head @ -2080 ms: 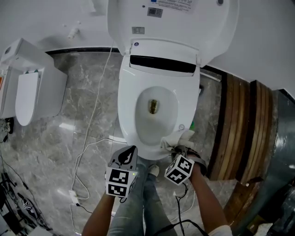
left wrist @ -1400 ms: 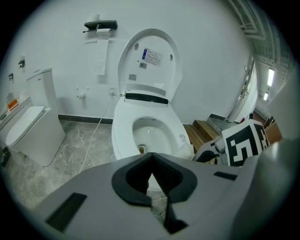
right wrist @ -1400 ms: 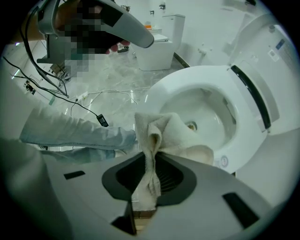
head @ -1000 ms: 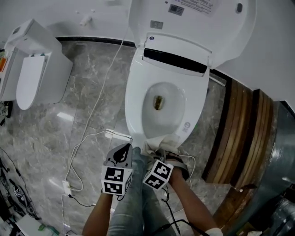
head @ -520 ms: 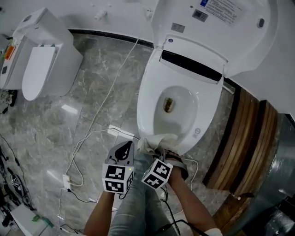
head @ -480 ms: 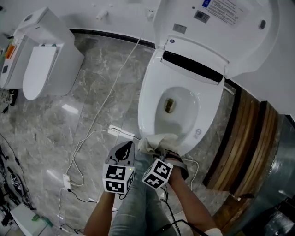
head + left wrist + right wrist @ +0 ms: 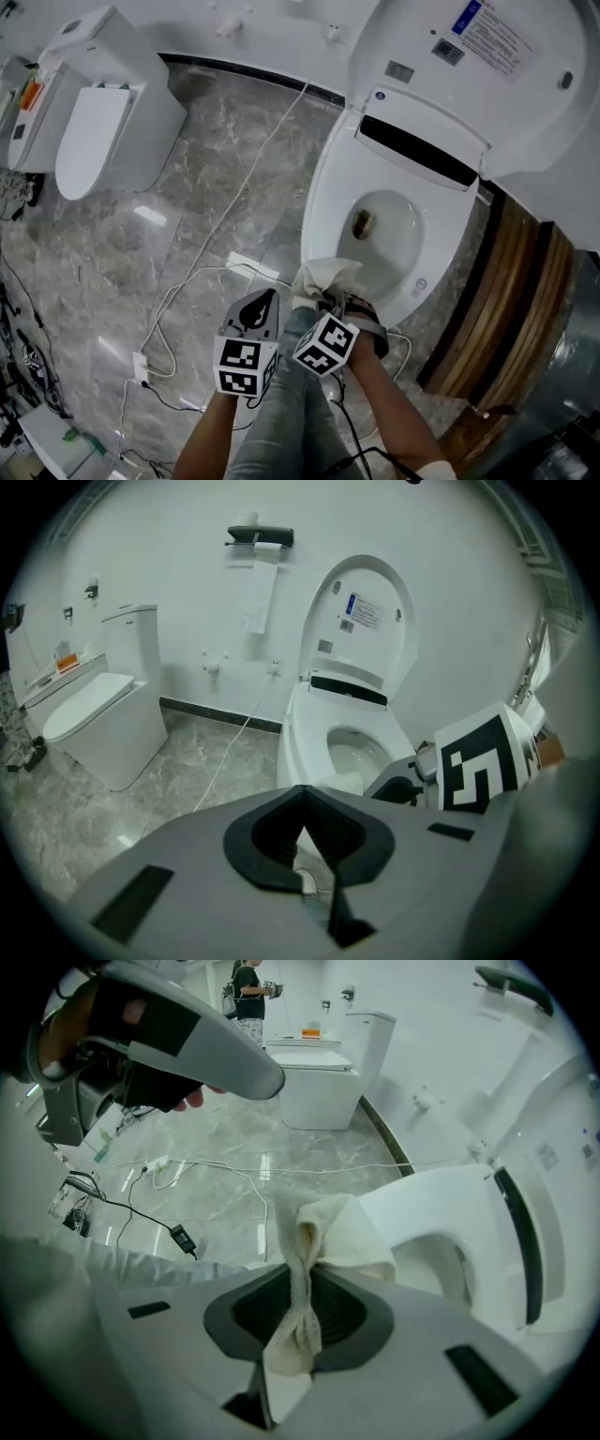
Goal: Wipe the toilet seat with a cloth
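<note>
- Grey marble floor (image 7: pixel 187 187), white wall, bathroom with two toilets.
- Toilet seat (image 7: pixel 323 216) is down, lid (image 7: pixel 487 84) is raised against the wall.
- Right gripper (image 7: pixel 300 1312) has its jaws clamped on the cloth (image 7: pixel 328 1232). The cream cloth is bunched and sticks out past the tips.
- In the head view the cloth (image 7: pixel 323 278) sits on the seat's front rim, near edge.
- Left gripper (image 7: pixel 305 841) has its jaws together with nothing between them. It hangs just beside the right one, off the toilet.
- White cable (image 7: pixel 234 197) trails across the floor.
- Second toilet (image 7: pixel 103 122) stands at far left, well apart.
</note>
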